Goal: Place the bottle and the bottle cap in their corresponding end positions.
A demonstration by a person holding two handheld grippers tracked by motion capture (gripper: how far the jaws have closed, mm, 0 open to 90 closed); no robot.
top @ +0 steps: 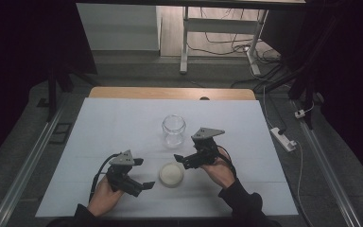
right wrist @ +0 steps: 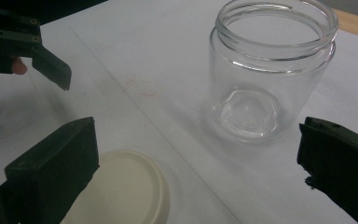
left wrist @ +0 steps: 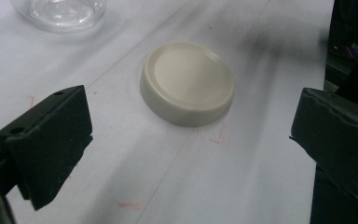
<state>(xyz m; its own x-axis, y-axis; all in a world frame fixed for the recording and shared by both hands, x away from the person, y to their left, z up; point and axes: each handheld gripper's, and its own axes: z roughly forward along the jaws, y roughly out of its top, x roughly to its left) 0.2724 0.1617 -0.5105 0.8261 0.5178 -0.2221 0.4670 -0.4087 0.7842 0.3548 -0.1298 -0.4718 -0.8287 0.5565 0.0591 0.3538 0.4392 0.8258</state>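
Two released grippers flanking a cream lid, a glass jar standing beyond

The left gripper (top: 144,185) is hovering with jaws gaping, the cream lid (top: 171,174) lying just ahead of them on the white table (top: 104,127); the right gripper (top: 182,159) is also gaping wide, the lid sitting by its lower jaw while the open, empty glass jar (top: 174,129) is standing upright just beyond its tips, apart from the lid

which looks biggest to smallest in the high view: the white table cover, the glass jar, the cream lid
1. White table cover, by far the largest; everything rests on it.
2. and 3. Glass jar and cream lid: about the same width. The jar looks slightly taller, but the lid lies nearer the camera, so ranking them is unsure.
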